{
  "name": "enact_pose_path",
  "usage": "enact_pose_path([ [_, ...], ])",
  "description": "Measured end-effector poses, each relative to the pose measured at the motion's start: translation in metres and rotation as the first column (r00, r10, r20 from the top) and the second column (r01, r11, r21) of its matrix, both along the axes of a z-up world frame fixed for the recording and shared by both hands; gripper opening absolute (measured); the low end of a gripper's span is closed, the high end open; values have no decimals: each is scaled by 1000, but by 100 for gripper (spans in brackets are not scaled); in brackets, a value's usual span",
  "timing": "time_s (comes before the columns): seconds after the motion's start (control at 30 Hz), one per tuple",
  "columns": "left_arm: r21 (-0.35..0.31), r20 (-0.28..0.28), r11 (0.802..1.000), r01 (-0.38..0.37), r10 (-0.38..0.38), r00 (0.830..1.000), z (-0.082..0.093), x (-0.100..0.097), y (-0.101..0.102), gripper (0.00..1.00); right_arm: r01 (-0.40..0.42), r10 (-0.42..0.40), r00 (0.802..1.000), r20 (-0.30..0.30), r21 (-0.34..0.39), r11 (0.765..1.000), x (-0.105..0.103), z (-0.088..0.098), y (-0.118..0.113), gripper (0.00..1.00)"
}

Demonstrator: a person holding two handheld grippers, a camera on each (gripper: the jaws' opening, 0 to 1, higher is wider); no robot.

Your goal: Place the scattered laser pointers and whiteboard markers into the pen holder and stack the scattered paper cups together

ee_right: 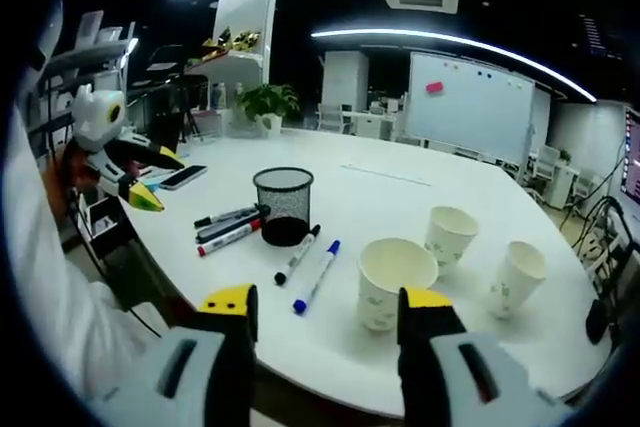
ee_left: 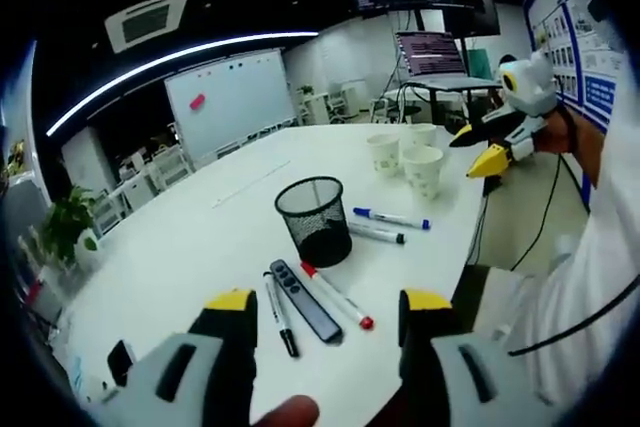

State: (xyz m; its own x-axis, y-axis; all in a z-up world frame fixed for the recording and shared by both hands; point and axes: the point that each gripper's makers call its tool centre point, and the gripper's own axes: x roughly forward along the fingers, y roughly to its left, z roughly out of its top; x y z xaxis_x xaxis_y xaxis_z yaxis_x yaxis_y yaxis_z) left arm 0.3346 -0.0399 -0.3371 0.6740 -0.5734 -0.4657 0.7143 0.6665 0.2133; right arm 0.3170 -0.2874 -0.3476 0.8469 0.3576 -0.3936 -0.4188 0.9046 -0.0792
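Note:
A black mesh pen holder (ee_left: 315, 219) (ee_right: 283, 205) stands upright on the white table (ee_left: 200, 247). Beside it lie a black marker (ee_left: 280, 315), a dark laser pointer (ee_left: 305, 299) and a red-capped marker (ee_left: 338, 295), just ahead of my open left gripper (ee_left: 330, 302). On the holder's other side lie a blue-capped marker (ee_left: 392, 218) (ee_right: 317, 275) and a black-capped marker (ee_right: 297, 255). Three paper cups (ee_right: 393, 282) (ee_right: 449, 235) (ee_right: 518, 277) stand apart; the nearest is right in front of my open right gripper (ee_right: 328, 299), which holds nothing. The right gripper (ee_left: 477, 147) hovers by the cups, off the table's edge.
A phone (ee_right: 183, 176) lies near the table's edge, close to the left gripper (ee_right: 157, 179). A whiteboard (ee_left: 230, 97) stands behind the table, and a laptop on a stand (ee_left: 435, 57) beyond the cups. A potted plant (ee_right: 265, 102) sits at the far side. The person's white sleeve (ee_left: 590, 277) is close.

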Motion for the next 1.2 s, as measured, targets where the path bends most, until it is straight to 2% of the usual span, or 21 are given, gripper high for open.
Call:
enact_pose_path([
  [0.23,2,-4,1000,-8,8,1000,-2,0,3,59,9,-9,1000,26,6,1000,1,6,-2,57],
  [0.57,4,-5,1000,-6,6,1000,-1,-1,3,61,9,-8,1000,26,-20,1000,2,3,-3,57],
  [0.93,21,2,1000,-10,10,1000,1,1,4,61,18,-18,999,35,-16,1000,4,4,-5,57],
  [1.2,39,-13,999,-14,14,1000,-4,-1,5,61,25,-25,999,43,-12,1000,3,6,-8,57],
])
